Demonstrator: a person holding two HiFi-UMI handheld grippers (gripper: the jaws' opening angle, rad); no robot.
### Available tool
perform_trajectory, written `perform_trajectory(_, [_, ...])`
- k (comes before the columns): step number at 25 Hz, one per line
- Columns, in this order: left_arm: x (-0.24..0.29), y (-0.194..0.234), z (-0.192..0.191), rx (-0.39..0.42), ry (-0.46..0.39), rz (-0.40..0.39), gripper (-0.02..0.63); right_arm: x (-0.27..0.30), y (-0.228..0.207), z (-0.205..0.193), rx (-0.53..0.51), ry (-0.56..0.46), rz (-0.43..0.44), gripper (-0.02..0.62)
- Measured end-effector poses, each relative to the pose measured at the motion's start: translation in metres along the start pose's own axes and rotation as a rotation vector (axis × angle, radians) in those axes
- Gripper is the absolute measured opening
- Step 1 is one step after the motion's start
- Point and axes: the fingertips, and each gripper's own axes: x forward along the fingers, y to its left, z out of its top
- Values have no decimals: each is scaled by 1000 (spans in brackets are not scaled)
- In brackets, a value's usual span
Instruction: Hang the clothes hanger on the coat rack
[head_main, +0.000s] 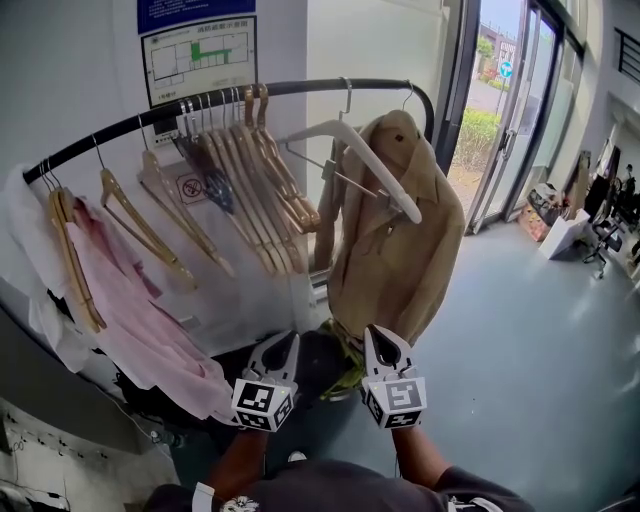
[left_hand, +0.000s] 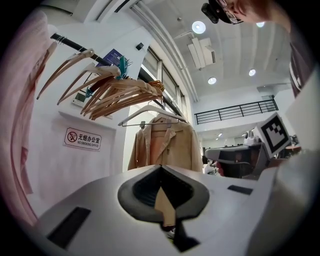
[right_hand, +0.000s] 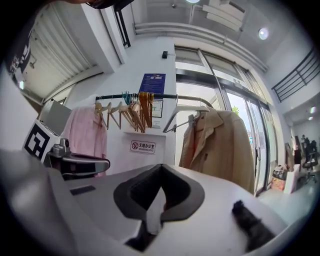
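A white clothes hanger (head_main: 365, 160) hangs by its hook on the black curved rack bar (head_main: 300, 88), just left of a tan coat (head_main: 400, 250); nothing hangs on it. Both grippers are low in front of the rack, well below the hanger and apart from it. My left gripper (head_main: 285, 342) has its jaws together with nothing between them. Beside it, my right gripper (head_main: 378, 335) is also shut and empty. In the left gripper view the white hanger (left_hand: 150, 111) shows above the coat (left_hand: 162, 147). The right gripper view shows the same hanger (right_hand: 192, 111) beside the coat (right_hand: 220, 145).
Several bare wooden hangers (head_main: 250, 180) crowd the bar left of the white one. A pink garment (head_main: 130, 300) hangs at the far left. A white wall with a no-smoking sign (head_main: 192, 188) stands behind the rack. Glass doors (head_main: 500, 110) and grey floor (head_main: 540, 340) lie to the right.
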Motion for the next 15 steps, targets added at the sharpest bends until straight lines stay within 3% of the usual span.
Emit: perform_trajectory(15, [-6,-7,-3,-2,12,-4,9,-3,7,-12,-21,17,-11,15])
